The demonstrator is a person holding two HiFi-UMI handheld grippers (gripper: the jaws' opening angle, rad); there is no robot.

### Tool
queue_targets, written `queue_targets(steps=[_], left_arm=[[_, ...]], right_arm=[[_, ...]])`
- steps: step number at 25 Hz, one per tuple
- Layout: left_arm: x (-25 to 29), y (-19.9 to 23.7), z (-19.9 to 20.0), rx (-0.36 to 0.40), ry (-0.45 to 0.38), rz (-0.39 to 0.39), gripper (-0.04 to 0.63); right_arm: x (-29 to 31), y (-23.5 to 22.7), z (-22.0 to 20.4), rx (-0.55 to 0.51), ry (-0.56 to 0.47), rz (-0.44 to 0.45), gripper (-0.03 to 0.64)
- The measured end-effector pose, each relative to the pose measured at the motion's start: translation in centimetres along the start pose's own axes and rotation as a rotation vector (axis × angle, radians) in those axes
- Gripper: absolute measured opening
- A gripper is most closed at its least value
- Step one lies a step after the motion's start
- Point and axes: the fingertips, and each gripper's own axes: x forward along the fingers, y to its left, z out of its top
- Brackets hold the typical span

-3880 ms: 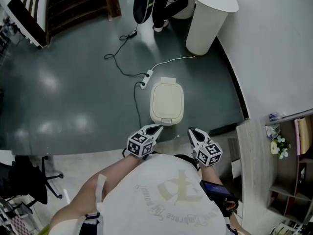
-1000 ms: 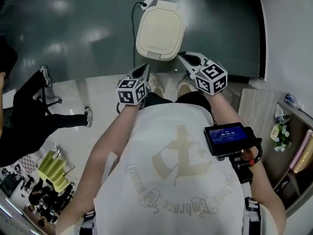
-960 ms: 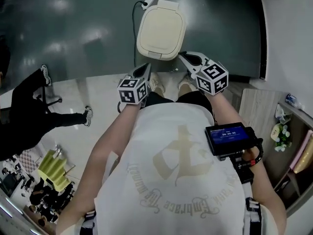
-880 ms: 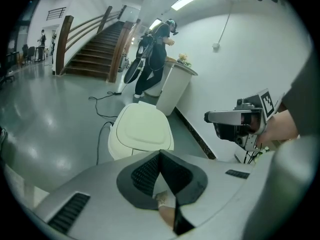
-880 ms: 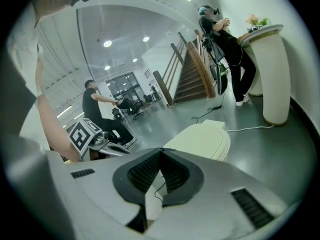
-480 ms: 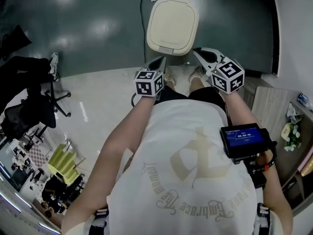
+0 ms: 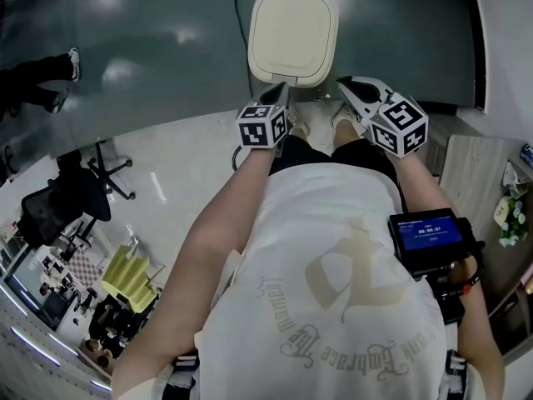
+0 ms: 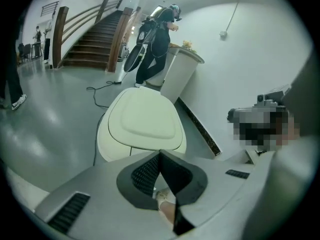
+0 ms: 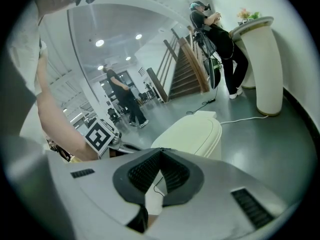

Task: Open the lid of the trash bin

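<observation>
Cream trash bin [image 7: 293,27] stood at 12 o'clock, lid [image 8: 149,118] down. Left gripper [image 7: 281,92] and right gripper [image 7: 344,82] were both pressed together, empty, flanking the near edge, probably staged to lift the lid from there.

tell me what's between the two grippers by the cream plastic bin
The person's pale shoes, between left gripper and right gripper, in the head view.

Smooth plastic trash bin lid [image 7: 293,27] above glossy grey floor [image 7: 150,48]
</observation>
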Motion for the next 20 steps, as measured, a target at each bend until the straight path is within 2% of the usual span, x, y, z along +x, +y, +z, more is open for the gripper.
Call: queue_targets(steps=[5, 10, 20], left_arm=[[1.6, 1.0, -0.5, -0.011, 0.044, 0.026, 0.014], [1.9, 0.9, -0.7, 0.045, 0.078, 0.034, 0.015], [1.9, 0.9, -0.9, 0.093, 0.111, 0.053, 0.015]], right_arm=[[0.0, -0.3, -0.1, -0.006, 0.007, 0.004, 0.006], [-0.3, -0.7, -0.3, 0.007, 0.005, -0.011, 0.006], [0.0, -1.1, -0.1, 0.011, 0.003, -0.023, 0.006]])
